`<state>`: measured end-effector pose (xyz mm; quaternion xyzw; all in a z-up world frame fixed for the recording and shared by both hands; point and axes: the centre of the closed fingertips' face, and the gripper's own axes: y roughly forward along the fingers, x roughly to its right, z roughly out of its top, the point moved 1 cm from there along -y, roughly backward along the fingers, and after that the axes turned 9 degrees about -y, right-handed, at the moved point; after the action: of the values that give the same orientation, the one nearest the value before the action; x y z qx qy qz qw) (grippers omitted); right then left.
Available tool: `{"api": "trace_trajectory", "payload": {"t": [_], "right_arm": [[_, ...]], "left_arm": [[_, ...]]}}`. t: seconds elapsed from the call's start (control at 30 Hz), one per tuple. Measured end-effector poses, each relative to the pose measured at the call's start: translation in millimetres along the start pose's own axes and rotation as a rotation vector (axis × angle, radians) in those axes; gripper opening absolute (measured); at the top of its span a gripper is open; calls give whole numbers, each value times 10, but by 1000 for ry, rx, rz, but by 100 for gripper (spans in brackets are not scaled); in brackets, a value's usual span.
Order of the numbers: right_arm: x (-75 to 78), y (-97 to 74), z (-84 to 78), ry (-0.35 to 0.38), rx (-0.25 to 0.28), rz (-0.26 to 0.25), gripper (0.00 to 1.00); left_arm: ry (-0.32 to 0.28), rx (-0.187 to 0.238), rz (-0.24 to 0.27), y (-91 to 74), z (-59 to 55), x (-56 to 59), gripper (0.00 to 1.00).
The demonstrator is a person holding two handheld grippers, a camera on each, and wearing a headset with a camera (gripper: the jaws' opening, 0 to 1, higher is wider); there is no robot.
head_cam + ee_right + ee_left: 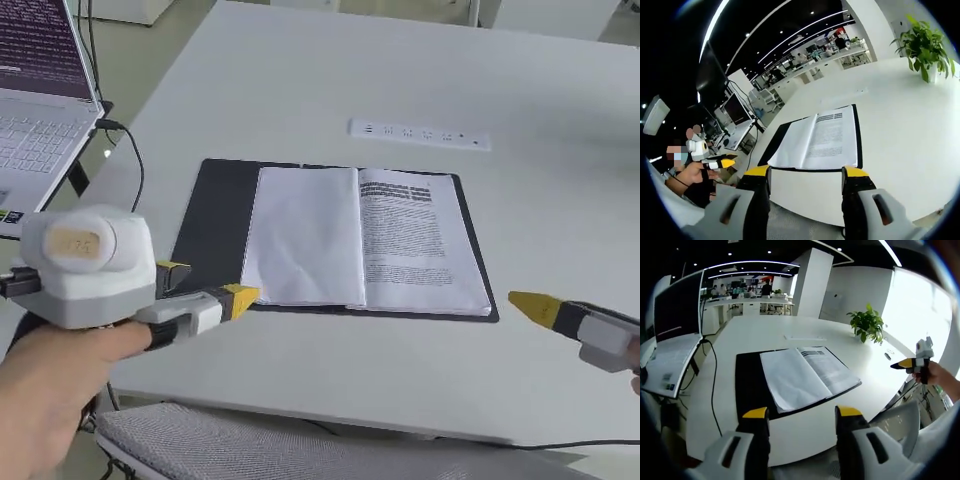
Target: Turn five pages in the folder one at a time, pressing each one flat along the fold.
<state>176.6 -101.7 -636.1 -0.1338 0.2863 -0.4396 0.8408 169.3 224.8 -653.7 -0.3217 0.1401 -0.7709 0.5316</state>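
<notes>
A black folder (212, 220) lies open on the white table (300, 90), with a blank left page (305, 235) and a printed right page (415, 245). The folder (747, 382) lies ahead of the jaws in the left gripper view, and the folder (858, 140) in the right gripper view. My left gripper (205, 290) hovers open off the folder's near left corner, holding nothing. My right gripper (535, 308) hangs to the right of the folder near the table's front edge, open and empty. The left gripper (802, 412) and right gripper (807, 171) both show parted yellow-tipped jaws.
An open laptop (35, 120) stands at the far left with a black cable (135, 160) running off it. A white power strip (420, 133) lies beyond the folder. A grey chair seat (280, 450) sits below the table's front edge. A potted plant (867, 325) stands at the far end.
</notes>
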Motion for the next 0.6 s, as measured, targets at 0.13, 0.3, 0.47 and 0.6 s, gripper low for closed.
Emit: {"api": "trace_trajectory", "payload": {"t": [0.13, 0.3, 0.47, 0.6], "right_arm": [[-36, -31, -9, -5, 3, 2, 56], [-94, -56, 56, -1, 26, 11, 59], [-61, -87, 90, -17, 30, -18, 67], [-38, -120, 77, -22, 28, -36, 70]], "left_arm": [[3, -10, 7, -94, -25, 6, 52], [-5, -10, 3, -186, 14, 16, 58], [-2, -5, 7, -232, 66, 12, 62], [-4, -12, 11, -245, 52, 2, 63]]}}
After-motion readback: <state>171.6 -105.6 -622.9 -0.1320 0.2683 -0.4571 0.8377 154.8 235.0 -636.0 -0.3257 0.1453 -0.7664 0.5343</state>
